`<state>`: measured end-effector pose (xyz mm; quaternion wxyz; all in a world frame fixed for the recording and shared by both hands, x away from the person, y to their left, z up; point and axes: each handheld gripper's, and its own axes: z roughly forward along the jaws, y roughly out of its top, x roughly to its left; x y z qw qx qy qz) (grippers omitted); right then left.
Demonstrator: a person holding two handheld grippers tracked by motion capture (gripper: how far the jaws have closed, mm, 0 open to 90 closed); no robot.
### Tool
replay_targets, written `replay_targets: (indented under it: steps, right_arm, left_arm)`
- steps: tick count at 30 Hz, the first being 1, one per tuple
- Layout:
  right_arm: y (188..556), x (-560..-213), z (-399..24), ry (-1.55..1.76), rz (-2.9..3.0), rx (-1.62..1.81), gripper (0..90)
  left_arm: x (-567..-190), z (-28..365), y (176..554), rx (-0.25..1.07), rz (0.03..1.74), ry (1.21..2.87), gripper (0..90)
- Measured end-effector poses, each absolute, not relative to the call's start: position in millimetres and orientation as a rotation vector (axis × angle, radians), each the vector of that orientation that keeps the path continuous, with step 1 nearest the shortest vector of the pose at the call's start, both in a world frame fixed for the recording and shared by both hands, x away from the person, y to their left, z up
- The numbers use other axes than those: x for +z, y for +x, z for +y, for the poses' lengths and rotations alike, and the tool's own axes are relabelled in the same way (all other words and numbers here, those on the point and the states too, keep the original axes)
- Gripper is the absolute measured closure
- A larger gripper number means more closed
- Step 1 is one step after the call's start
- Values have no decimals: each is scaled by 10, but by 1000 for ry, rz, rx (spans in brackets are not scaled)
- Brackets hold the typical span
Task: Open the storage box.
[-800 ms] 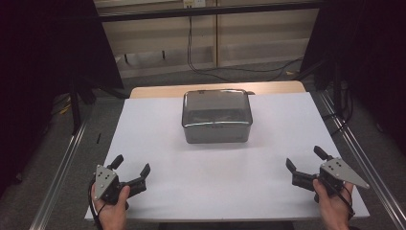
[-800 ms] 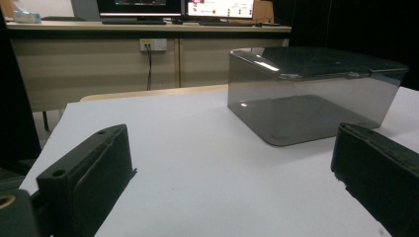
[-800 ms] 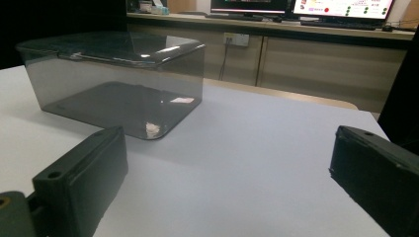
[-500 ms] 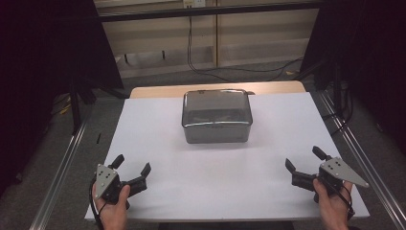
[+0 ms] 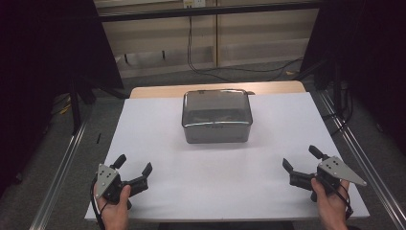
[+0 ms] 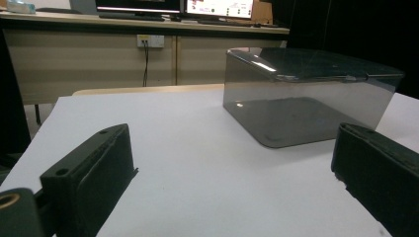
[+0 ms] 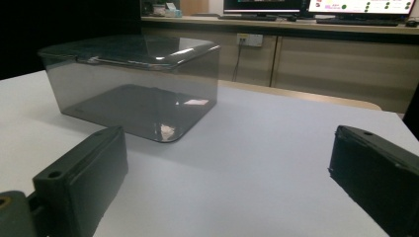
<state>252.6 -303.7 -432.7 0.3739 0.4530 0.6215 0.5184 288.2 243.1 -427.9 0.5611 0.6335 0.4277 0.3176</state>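
Note:
A smoky grey see-through box [image 5: 217, 116] with its lid on stands at the far middle of the white table [image 5: 215, 167]. My left gripper [image 5: 133, 165] rests low at the near left corner, jaws wide open with nothing between them. At the near right corner my right gripper [image 5: 300, 158] is open and bare too. Each is held in a hand and points toward the box [image 6: 306, 94] [image 7: 133, 84], well short of it. In the left gripper view its black fingers [image 6: 94, 173] frame bare table; the right gripper's fingers [image 7: 84, 173] do likewise.
Metal rails [image 5: 62, 163] run along both sides of the table. Beyond the far edge stands a beige cabinet [image 5: 201, 33] with cables hanging down. A desk with monitors [image 6: 217, 7] sits behind it. Dark curtains flank the scene.

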Motion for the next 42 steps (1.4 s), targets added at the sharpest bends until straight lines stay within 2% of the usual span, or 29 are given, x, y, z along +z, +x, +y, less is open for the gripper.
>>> replay_targets:
  steps: [42]
  right_arm:
    - [2934, -4205, -2443, 1048, 1722, 1401, 0]
  left_arm:
    - [-4275, 2430, 2841, 746, 1024, 1479, 21]
